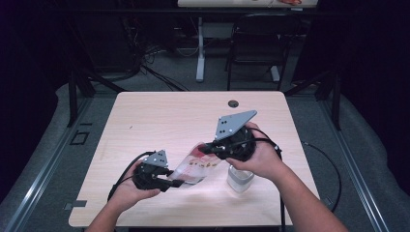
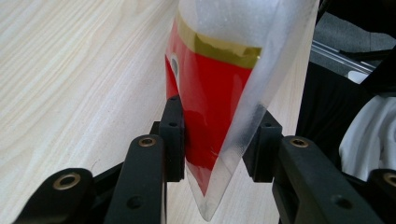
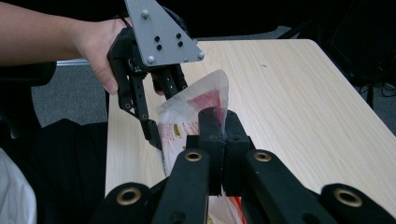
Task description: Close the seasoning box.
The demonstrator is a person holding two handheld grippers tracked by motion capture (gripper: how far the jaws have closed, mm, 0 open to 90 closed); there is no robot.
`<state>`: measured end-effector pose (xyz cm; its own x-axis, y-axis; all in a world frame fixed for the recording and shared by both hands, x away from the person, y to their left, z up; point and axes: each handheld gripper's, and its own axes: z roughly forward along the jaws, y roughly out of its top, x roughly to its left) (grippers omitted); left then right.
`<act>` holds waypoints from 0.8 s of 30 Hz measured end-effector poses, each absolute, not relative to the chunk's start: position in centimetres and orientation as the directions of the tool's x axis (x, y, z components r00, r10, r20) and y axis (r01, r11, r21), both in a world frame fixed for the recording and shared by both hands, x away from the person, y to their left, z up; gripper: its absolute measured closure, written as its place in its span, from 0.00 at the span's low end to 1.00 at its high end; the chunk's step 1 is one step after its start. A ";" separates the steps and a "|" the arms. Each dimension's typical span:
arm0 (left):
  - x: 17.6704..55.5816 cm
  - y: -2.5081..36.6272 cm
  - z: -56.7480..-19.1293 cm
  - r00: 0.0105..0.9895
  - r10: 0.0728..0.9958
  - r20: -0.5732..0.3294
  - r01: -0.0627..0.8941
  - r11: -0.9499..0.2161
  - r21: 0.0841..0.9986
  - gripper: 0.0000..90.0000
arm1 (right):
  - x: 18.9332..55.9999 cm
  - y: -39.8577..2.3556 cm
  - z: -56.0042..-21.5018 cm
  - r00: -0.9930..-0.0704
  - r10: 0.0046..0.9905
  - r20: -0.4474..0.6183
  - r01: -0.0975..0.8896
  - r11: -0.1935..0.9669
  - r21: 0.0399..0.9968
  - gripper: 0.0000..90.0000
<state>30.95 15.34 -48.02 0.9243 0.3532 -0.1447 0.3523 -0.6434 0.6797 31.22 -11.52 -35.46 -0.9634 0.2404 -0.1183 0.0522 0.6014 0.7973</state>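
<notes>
Bag stretched between two grippers above the tabletop

Bag (image 1: 196,166) of clear plastic with a red and gold printed band hangs in the air over the near part of the tabletop (image 1: 159,121), slanting from lower left to upper right in the high view. Its two ends are taken by the two grippers.

Left gripper (image 2: 219,140) has its fingers (image 2: 173,135) partly open on either side of the bag's lower end. In the left gripper view one finger lies against the red panel and the other touches the frosted clear edge, so the bag's corner sits between them and pokes out below.

Right gripper (image 3: 224,126) has its fingers (image 3: 210,128) pressed fully together, pinching the bag's upper edge, which rises crumpled just above the fingertips in the right gripper view.

A small clear container (image 1: 240,178) stands on the tabletop just below the right hand (image 1: 261,157), apart from the bag
</notes>
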 end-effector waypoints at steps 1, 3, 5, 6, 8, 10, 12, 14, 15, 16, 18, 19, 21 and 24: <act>30.9 15.3 -47.9 0.923 0.360 -0.137 0.352 -0.644 0.679 0.73 | 31.2 -11.6 -35.5 -0.962 0.247 -0.118 0.055 0.598 0.799 1.00; 31.0 15.4 -47.9 0.925 0.349 -0.151 0.353 -0.638 0.684 0.73 | 31.2 -11.8 -35.5 -0.962 0.250 -0.114 0.058 0.592 0.804 1.00; 31.0 15.4 -47.7 0.927 0.342 -0.152 0.350 -0.646 0.678 0.73 | 31.2 -12.0 -35.6 -0.962 0.251 -0.109 0.062 0.587 0.808 1.00; 31.0 15.4 -47.8 0.927 0.344 -0.153 0.351 -0.644 0.679 0.73 | 31.2 -12.0 -35.6 -0.961 0.253 -0.109 0.063 0.585 0.809 1.00; 30.9 15.4 -47.7 0.926 0.343 -0.156 0.354 -0.646 0.676 0.73 | 31.2 -12.1 -35.7 -0.961 0.255 -0.105 0.065 0.580 0.812 1.00; 30.9 15.5 -47.7 0.925 0.343 -0.165 0.359 -0.646 0.674 0.73 | 31.2 -12.2 -35.8 -0.961 0.257 -0.106 0.066 0.581 0.811 1.00; 30.9 15.6 -47.7 0.926 0.342 -0.161 0.357 -0.650 0.671 0.73 | 31.2 -12.3 -35.9 -0.960 0.261 -0.101 0.070 0.576 0.814 1.00; 30.9 15.6 -47.7 0.926 0.342 -0.159 0.357 -0.654 0.667 0.73 | 31.1 -12.4 -36.1 -0.960 0.263 -0.101 0.070 0.571 0.818 1.00; 30.9 15.6 -47.7 0.926 0.344 -0.156 0.356 -0.657 0.664 0.73 | 31.1 -12.4 -36.2 -0.959 0.263 -0.102 0.069 0.569 0.820 1.00; 30.9 15.6 -47.7 0.926 0.343 -0.159 0.357 -0.657 0.664 0.73 | 31.0 -12.4 -36.3 -0.959 0.265 -0.104 0.069 0.568 0.820 1.00; 30.9 15.6 -47.9 0.926 0.339 -0.166 0.360 -0.662 0.657 0.73 | 31.0 -12.5 -36.6 -0.958 0.270 -0.101 0.072 0.564 0.823 1.00; 30.9 15.6 -47.9 0.927 0.337 -0.164 0.358 -0.665 0.655 0.73 | 31.0 -12.6 -36.7 -0.958 0.269 -0.101 0.072 0.565 0.822 1.00; 30.9 15.6 -48.1 0.926 0.339 -0.167 0.362 -0.670 0.649 0.73 | 30.9 -12.6 -37.0 -0.957 0.271 -0.100 0.074 0.565 0.821 1.00; 30.9 15.7 -48.3 0.926 0.338 -0.168 0.364 -0.677 0.639 0.73 | 30.9 -12.6 -37.5 -0.957 0.272 -0.099 0.076 0.566 0.821 1.00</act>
<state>30.93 15.66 -48.27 0.9259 0.3382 -0.1681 0.3635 -0.6775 0.6394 30.89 -12.65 -37.46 -0.9571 0.2722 -0.0990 0.0761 0.5663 0.8207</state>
